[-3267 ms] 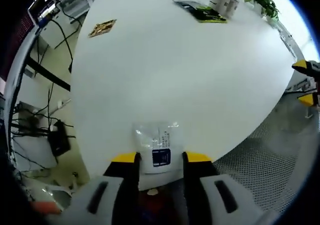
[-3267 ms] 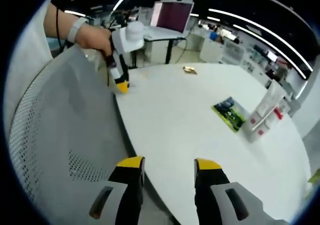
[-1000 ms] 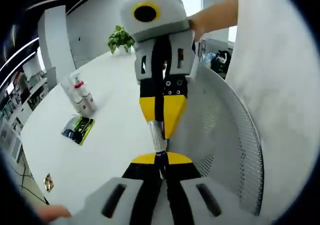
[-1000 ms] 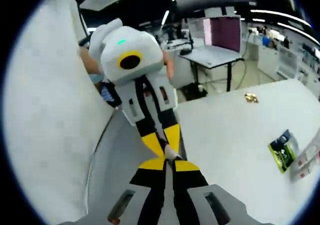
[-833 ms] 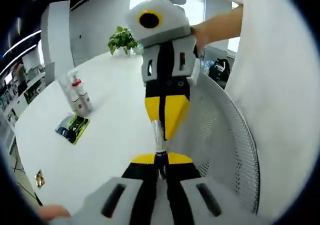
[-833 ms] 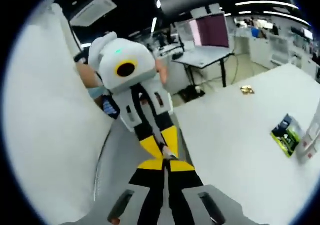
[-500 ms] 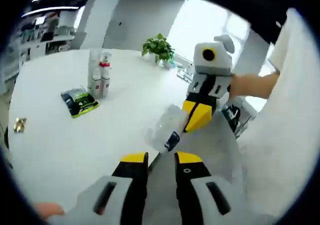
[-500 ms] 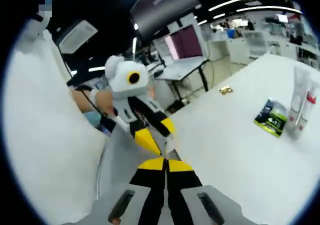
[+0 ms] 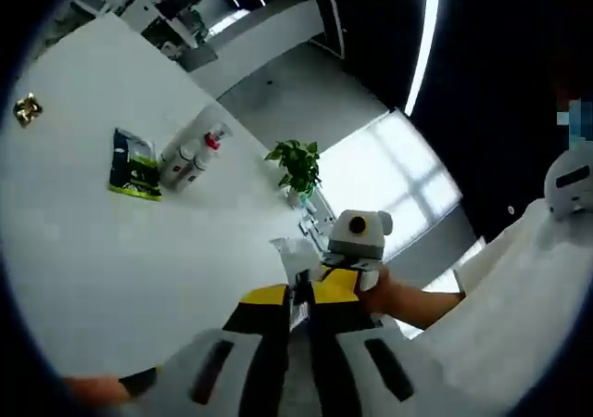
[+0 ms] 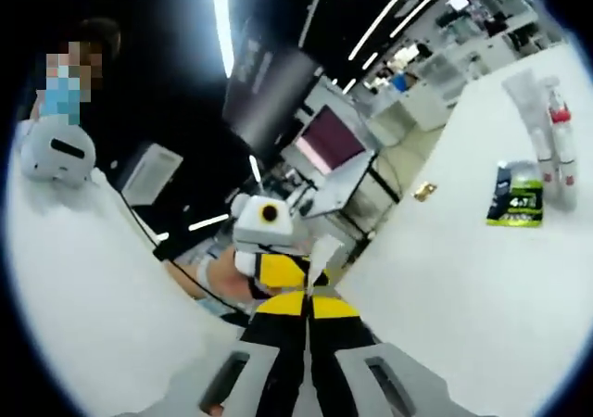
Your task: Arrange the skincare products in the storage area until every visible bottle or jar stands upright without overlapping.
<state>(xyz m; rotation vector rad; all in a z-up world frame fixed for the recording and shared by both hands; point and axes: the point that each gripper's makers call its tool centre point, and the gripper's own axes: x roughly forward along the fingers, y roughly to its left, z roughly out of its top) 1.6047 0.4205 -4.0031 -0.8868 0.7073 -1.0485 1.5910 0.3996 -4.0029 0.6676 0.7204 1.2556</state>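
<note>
A clear plastic sachet [image 9: 291,256] with a dark label hangs in the air between both grippers. My left gripper [image 9: 301,294] is shut on its near edge. Facing it, the right gripper [image 9: 345,278] grips the far edge, a hand behind it. In the right gripper view my right gripper [image 10: 308,302] is shut on the sachet [image 10: 326,249], and the left gripper [image 10: 278,271] pinches it from the other side. Far off on the white table [image 9: 83,241] stand two pump bottles [image 9: 190,155], also seen as pump bottles [image 10: 544,128], beside a flat green packet [image 9: 132,163].
A small gold wrapper [image 9: 26,109] lies near the table's far edge, and a potted plant [image 9: 298,165] stands beyond the bottles. The green packet [image 10: 517,200] and gold wrapper [image 10: 426,191] lie on the table [image 10: 463,287]. Desks and a monitor [image 10: 330,139] fill the room behind.
Half a second ago my left gripper stood open while the right one held the sachet; now the left is shut on it again. Both views have tilted upward.
</note>
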